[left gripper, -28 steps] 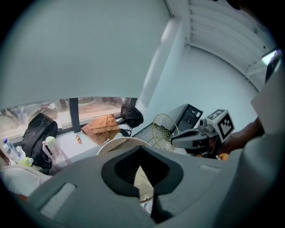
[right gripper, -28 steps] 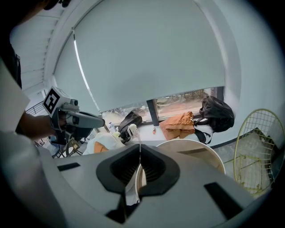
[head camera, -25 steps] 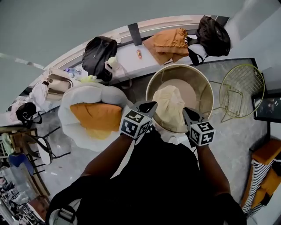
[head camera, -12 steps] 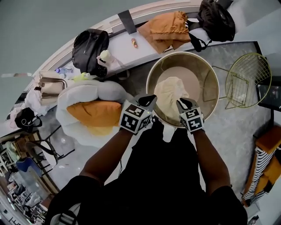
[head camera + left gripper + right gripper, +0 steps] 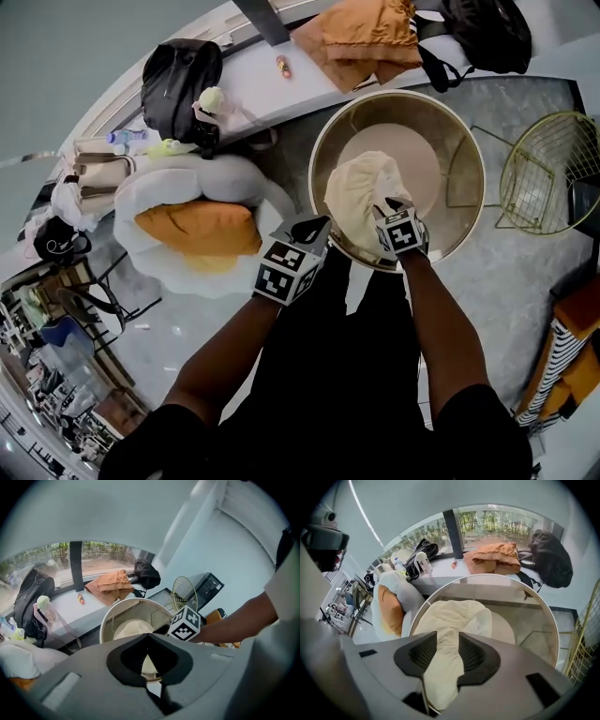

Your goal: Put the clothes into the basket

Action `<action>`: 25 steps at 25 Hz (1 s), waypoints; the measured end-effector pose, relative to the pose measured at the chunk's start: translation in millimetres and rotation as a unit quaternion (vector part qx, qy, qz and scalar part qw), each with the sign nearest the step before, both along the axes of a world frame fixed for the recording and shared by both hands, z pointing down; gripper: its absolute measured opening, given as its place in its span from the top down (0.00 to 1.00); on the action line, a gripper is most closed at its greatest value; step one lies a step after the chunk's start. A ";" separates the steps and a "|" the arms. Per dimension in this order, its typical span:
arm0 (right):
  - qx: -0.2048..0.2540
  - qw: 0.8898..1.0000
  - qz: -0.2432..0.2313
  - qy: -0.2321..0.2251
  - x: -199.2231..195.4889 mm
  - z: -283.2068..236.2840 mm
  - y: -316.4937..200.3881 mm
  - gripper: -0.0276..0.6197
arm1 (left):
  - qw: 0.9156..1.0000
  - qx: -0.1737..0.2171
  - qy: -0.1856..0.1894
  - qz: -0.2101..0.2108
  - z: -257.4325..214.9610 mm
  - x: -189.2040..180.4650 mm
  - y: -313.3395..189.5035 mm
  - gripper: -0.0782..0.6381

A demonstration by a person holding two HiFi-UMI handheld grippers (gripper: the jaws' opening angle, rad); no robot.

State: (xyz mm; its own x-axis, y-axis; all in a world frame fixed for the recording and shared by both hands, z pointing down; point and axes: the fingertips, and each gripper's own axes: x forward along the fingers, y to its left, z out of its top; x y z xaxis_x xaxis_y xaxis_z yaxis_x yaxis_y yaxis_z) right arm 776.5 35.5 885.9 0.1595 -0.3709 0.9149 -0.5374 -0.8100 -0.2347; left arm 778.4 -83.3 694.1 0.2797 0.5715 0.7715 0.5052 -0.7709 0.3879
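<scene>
cream garment (image 5: 361, 192) going into basket (image 5: 469, 150)
right gripper (image 5: 447, 639) is just opening its jaws off it; left gripper (image 5: 148, 635) is hanging closed, empty; orange clothes (image 5: 366, 37) beyond the basket are waiting.

The garment (image 5: 361, 192) in the basket (image 5: 467, 141) was plain pale cream. The basket showed a brass-gold rim and wall, with a beige bottom. The clothes (image 5: 367, 33) on the white ledge (image 5: 262, 89) were orange-tan, unpatterned. The backpack (image 5: 178, 80) was black. The cushion (image 5: 202, 234) was orange, against a white beanbag (image 5: 159, 192). The wire frame (image 5: 553, 173) was yellow-green. The left gripper (image 5: 312, 225) was grey with black pads; its cube (image 5: 286, 270) bore black-and-white square markers. The floor (image 5: 487, 281) was mottled grey
</scene>
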 end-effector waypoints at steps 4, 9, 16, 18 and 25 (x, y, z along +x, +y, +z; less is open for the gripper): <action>-0.015 0.999 -0.018 -0.038 -9.6 35.9 0.0 0.69 | 1.000 0.006 -0.015 0.008 16.7 -12.2 10.9 0.89; -0.051 0.995 -0.068 -0.044 -18.1 67.3 -1.1 0.66 | 0.999 0.009 -0.033 0.003 32.9 -27.9 11.8 0.89; -0.062 0.995 -0.073 -0.031 -12.4 79.4 0.1 0.72 | 0.999 0.011 -0.045 -0.008 48.4 -31.2 14.3 0.89; -0.048 0.997 -0.055 -0.022 -10.7 74.0 1.5 0.77 | 0.999 0.007 -0.044 -0.011 49.7 -29.8 17.2 0.89; -0.010 0.999 0.035 0.023 14.4 49.6 25.5 0.91 | 0.999 0.001 -0.052 -0.015 53.9 -26.5 24.4 0.89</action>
State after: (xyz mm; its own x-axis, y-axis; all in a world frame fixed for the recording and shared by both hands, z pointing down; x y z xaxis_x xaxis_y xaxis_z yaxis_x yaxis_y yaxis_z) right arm 790.9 61.0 935.4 0.2271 -0.3398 0.9127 -0.4890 -0.8502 -0.1948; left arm 751.9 -58.9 748.1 0.2160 0.5622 0.7983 0.4384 -0.7864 0.4352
